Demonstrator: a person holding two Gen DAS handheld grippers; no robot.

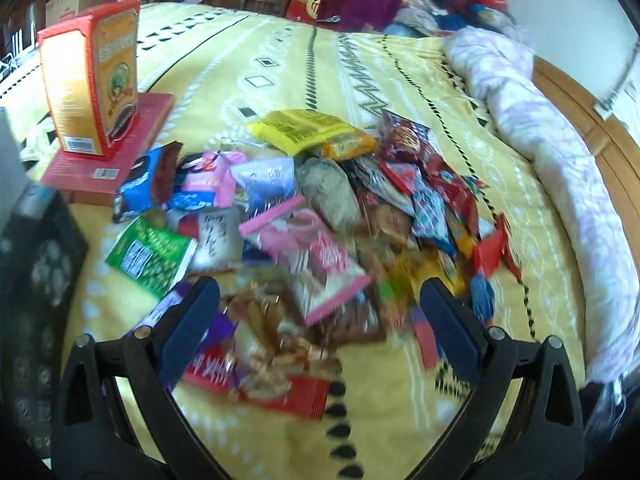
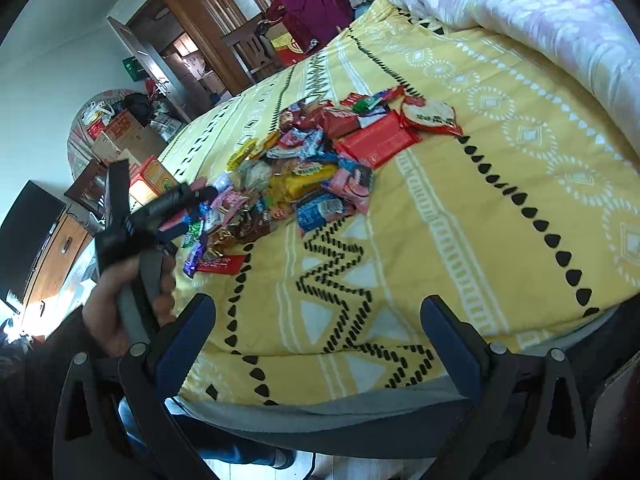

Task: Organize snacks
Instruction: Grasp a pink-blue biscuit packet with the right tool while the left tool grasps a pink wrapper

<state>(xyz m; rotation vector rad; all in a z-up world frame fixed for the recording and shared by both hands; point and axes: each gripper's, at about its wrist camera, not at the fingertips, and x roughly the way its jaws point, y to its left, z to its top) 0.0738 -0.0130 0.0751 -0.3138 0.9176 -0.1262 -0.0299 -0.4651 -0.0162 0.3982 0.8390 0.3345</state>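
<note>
Across the yellow patterned bed, I log one loose heap, the snack pile, as my landmark.

Item 1: my left gripper, jaws spread wide, nothing between them. It hangs just above the near edge of the snack pile; the wrappers under it are blurred. In the right wrist view I see the same tool side-on at the pile's left edge, held by a hand.

Item 2: my right gripper, jaws also spread wide and empty. It sits well short of the snack pile, over bare bedspread near the bed's front edge.

Item 3: green packet, at the pile's left edge, label side up.

Item 4: yellow packet, on the far side of the pile, lying over an orange one.

Item 5: pink-edged packet, near the middle of the pile, tilted.

Item 6: red flat packet, on the near side of the pile, partly under brown wrappers.

Item 7: orange carton, upright, left of the pile and apart from it, standing on a red box that lies flat.

Item 8: rolled pale quilt, right of the pile, along the bed's edge.

Item 9: dark patterned box, left of the pile, past the green packet; contents I cannot tell.
</note>
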